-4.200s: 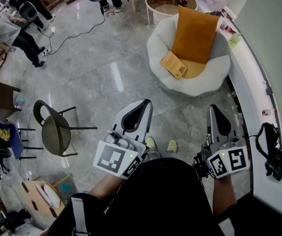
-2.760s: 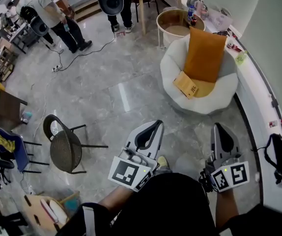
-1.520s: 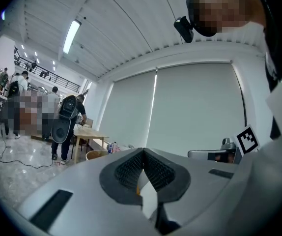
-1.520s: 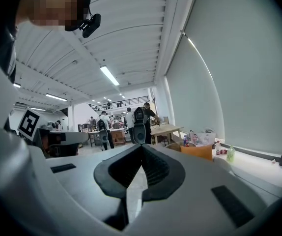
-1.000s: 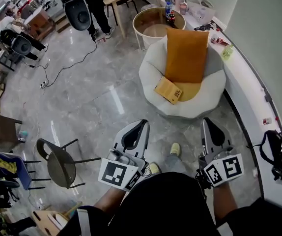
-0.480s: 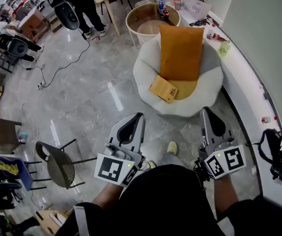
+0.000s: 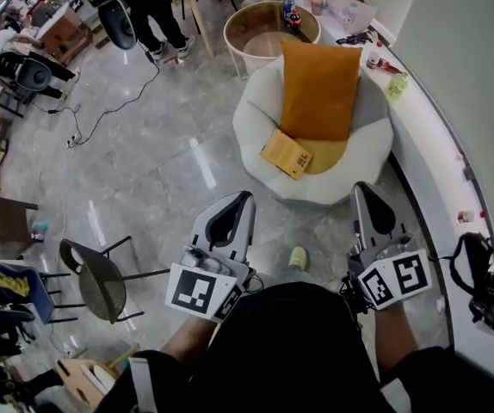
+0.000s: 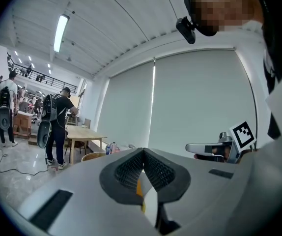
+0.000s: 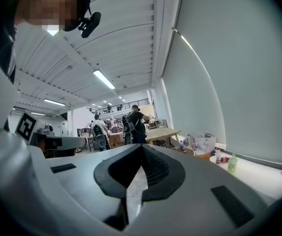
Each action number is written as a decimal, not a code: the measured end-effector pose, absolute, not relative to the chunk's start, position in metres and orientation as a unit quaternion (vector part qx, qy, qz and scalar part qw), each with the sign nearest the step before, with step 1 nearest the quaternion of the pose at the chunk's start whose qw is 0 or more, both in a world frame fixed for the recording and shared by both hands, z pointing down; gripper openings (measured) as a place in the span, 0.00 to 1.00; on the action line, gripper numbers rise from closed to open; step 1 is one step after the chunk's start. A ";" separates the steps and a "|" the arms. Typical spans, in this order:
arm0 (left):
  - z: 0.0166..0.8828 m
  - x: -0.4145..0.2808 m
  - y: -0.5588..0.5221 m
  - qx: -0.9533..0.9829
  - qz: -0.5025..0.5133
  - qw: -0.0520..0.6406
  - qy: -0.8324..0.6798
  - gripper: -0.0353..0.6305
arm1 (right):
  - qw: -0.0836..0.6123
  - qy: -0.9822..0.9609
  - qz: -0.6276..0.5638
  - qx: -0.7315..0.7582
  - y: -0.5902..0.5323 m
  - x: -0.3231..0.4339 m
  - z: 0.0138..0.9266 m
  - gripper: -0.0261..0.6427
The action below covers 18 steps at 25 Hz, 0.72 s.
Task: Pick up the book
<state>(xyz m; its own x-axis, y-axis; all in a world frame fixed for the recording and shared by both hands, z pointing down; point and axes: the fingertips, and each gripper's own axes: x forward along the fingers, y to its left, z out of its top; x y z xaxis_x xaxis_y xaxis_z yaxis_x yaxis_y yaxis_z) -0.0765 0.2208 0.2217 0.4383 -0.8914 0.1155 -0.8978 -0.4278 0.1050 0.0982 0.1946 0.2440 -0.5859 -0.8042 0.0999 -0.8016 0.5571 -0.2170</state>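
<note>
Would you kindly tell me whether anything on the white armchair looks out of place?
The book lies askew near the armchair's front edge, turned diagonally to the seat rather than squared up; nothing else there stands out.

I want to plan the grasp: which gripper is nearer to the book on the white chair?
Left, slightly. The left gripper is below-left of the book; the right gripper is below-right, farther off. Neither touches it.
</note>
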 end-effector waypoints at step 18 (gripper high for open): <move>0.215 -0.045 0.213 0.841 0.014 0.064 -0.537 0.06 | 0.015 0.892 -0.118 -0.436 0.183 0.120 0.246 0.06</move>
